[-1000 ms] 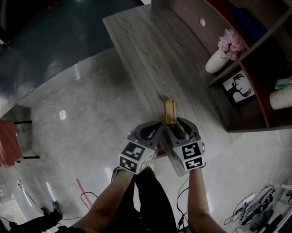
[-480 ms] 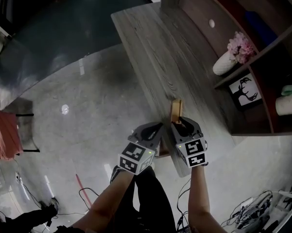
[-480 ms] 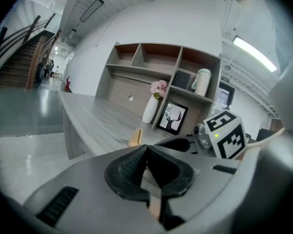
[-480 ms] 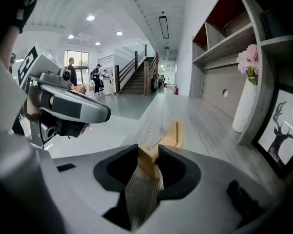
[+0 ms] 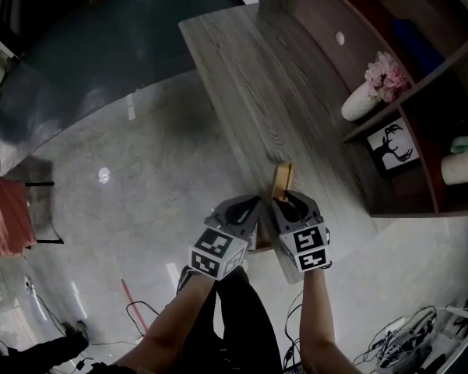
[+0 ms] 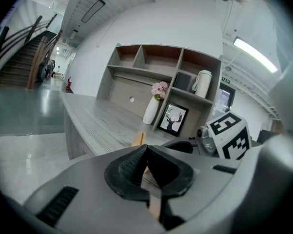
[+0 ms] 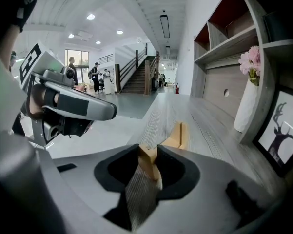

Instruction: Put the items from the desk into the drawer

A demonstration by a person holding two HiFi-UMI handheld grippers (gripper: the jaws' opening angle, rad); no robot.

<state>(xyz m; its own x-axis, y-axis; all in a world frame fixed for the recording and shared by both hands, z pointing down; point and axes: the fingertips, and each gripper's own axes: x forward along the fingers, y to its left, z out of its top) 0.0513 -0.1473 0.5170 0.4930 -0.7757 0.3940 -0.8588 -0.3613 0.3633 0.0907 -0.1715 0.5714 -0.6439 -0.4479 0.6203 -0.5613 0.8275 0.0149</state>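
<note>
A tan wooden piece [image 5: 282, 179] stands on edge near the front end of the grey wood-grain desk [image 5: 249, 76]. My right gripper [image 5: 284, 203] is shut on its near end; in the right gripper view the pads [image 7: 166, 164] clamp the wooden piece [image 7: 178, 134] from both sides. My left gripper [image 5: 250, 207] sits just left of it at the desk's edge, close beside the right one. In the left gripper view my left gripper [image 6: 145, 152] is shut, tips touching, with the wooden piece [image 6: 138, 139] showing beyond it. No drawer is clearly visible.
A shelf unit runs along the desk's right side, holding a white vase with pink flowers [image 5: 360, 100], a framed deer picture [image 5: 395, 145] and a white cup [image 5: 461, 166]. Left of the desk is polished floor [image 5: 140, 162]. Cables [image 5: 409, 333] lie at bottom right.
The head view shifted a little a second ago, then settled. Both grippers and the wooden piece keep nearly the same places relative to each other.
</note>
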